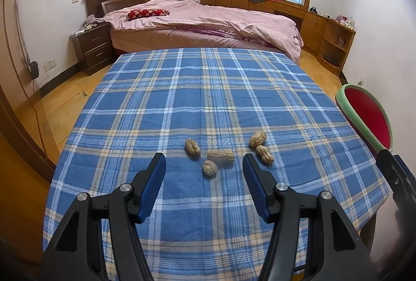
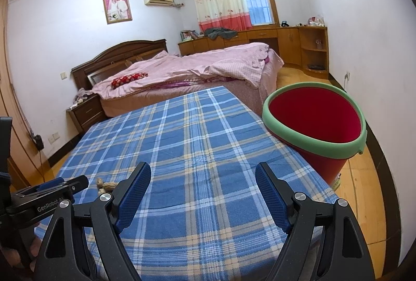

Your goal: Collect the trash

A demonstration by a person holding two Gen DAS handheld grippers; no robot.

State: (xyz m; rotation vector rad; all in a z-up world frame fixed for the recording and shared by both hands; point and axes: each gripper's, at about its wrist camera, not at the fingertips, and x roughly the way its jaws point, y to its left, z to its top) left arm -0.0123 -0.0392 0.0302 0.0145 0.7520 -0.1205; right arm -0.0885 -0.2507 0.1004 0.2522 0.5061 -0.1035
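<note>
Five peanuts (image 1: 221,155) lie in a loose cluster on the bench, which is covered by a blue plaid cloth (image 1: 208,99). The left gripper (image 1: 204,164) hovers just short of them, its jaws apart with nothing between the pads; the nearest nut sits in line with the gap. The right gripper (image 2: 202,177) hangs over bare cloth, jaws wide apart and empty. A red bucket (image 2: 314,119) with a green rim stands at the bench's right edge, probably on something below the top, though its base is hidden. Behind is a bed (image 2: 182,70) with pink covers.
</note>
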